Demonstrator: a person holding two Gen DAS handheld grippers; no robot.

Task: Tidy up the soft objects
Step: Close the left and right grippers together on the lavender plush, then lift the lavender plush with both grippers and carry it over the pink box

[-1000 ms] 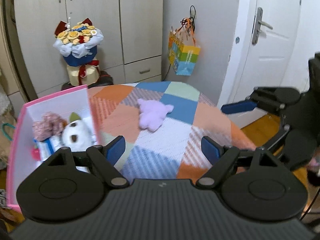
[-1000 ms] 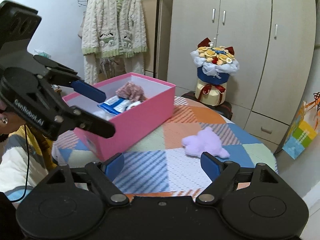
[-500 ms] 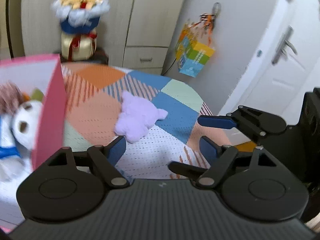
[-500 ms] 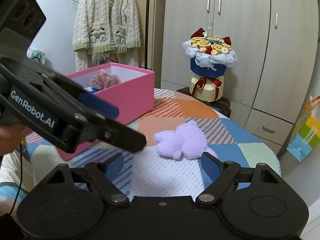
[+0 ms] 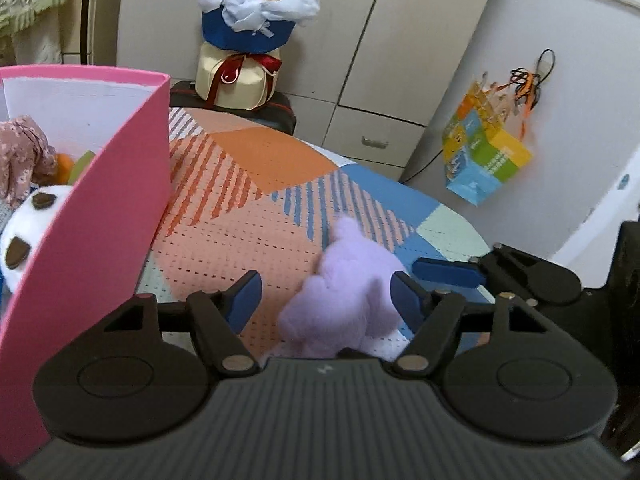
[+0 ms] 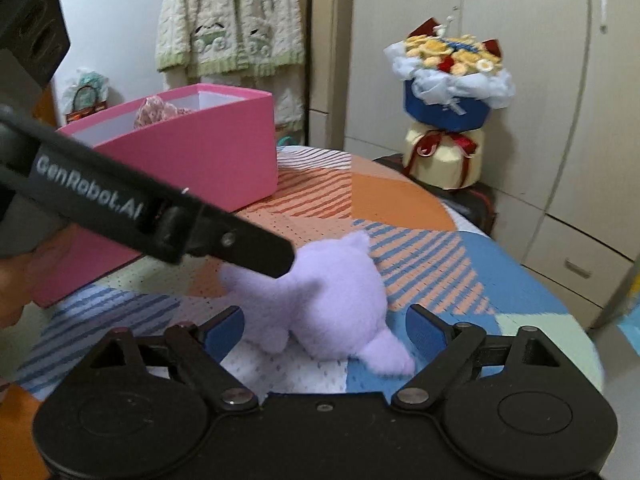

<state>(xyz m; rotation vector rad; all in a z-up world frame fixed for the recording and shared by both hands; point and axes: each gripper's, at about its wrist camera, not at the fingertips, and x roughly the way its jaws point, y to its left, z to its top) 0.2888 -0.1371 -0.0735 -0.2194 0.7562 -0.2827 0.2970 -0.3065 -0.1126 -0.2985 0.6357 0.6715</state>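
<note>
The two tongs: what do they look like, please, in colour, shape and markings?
Both tongs, left and right, are matte black plastic with two round discs at the base, angled link arms with silver rivets, and blue pads on the fingertips. One side bears white "GenRobot.AI" lettering.

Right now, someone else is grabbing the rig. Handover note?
Left claw: closing around the purple plush toy, which sits between its fingers; pads not yet pressing on it.
Right claw: opening, also straddling the same toy, nothing held.
The toy lies on the patchwork cloth, outside the pink box.
Done: the box already holds a white plush and a pinkish fabric piece.
Left: grip the purple toy and put it in the box. Both claws crowd the same toy, so probably back one off first.
</note>
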